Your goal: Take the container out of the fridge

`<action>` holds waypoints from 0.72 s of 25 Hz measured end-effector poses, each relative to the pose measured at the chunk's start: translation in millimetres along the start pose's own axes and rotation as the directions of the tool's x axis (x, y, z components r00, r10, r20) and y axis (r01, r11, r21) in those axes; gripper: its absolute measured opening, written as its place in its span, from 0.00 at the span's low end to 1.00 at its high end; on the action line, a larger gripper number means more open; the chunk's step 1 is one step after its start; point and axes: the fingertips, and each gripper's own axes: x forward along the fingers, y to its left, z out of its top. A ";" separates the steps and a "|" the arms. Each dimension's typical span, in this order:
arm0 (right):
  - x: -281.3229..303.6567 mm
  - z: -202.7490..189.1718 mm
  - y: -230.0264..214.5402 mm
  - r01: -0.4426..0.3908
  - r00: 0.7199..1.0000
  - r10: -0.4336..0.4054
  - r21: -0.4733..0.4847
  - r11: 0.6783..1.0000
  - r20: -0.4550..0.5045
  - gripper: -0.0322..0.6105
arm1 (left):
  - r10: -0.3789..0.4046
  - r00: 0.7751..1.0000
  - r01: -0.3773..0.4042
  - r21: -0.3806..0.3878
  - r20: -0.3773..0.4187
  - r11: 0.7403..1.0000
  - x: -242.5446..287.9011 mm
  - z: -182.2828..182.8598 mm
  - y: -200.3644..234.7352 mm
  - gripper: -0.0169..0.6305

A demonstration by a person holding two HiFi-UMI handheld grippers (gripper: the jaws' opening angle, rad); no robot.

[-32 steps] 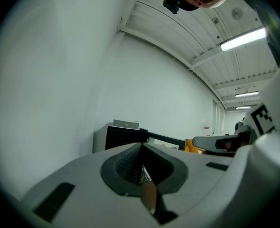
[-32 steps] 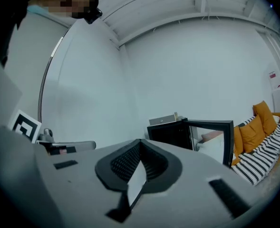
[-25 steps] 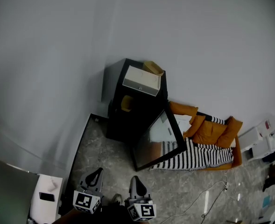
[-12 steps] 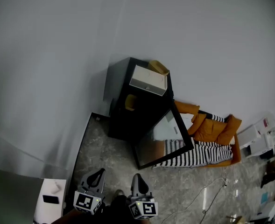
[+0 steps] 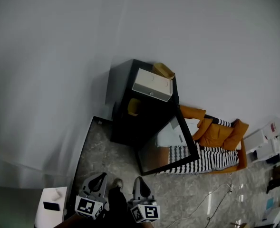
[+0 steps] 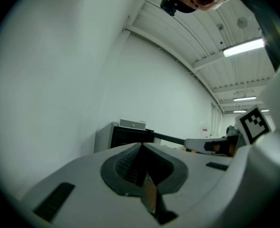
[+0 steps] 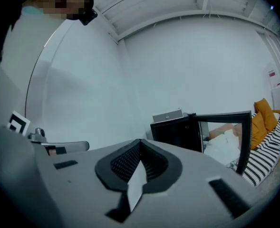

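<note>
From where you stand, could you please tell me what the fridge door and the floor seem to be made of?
Fridge door: apparently a glossy glass pane in a black frame; pale shapes show in it. Floor: grey mottled stone or stone-look tile, fairly smooth; the veined pattern suggests it, though I cannot tell which.

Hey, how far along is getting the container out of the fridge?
Done: the fridge has its door open. In hand: nothing; the left gripper and right gripper are both shut and empty, well short of the fridge. Left: walk up, reach in, grip the yellow container seen inside and bring it out.
</note>
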 end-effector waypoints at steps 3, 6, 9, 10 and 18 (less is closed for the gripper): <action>22.8 6.7 -12.0 -0.020 1.000 0.020 0.001 1.000 0.004 0.05 | 0.015 1.000 -0.015 0.004 -0.005 1.000 23.5 4.3 3.4 0.03; 50.0 14.2 -26.0 -0.040 0.999 0.040 0.001 0.999 0.008 0.05 | 0.025 1.000 -0.025 0.005 -0.009 1.000 50.9 8.2 7.9 0.03; 72.5 17.8 -43.5 -0.052 0.999 0.052 0.011 0.999 -0.002 0.05 | 0.034 0.999 -0.034 -0.003 -0.017 0.999 79.0 10.2 8.5 0.03; 77.9 19.1 -49.9 -0.054 0.998 0.054 0.013 0.998 -0.009 0.05 | 0.038 0.999 -0.038 -0.006 -0.017 0.999 87.4 11.6 7.1 0.03; 122.7 30.9 -102.4 -0.087 0.996 0.088 0.016 0.996 -0.030 0.05 | 0.058 0.998 -0.058 -0.008 -0.003 0.998 155.1 23.2 -5.0 0.03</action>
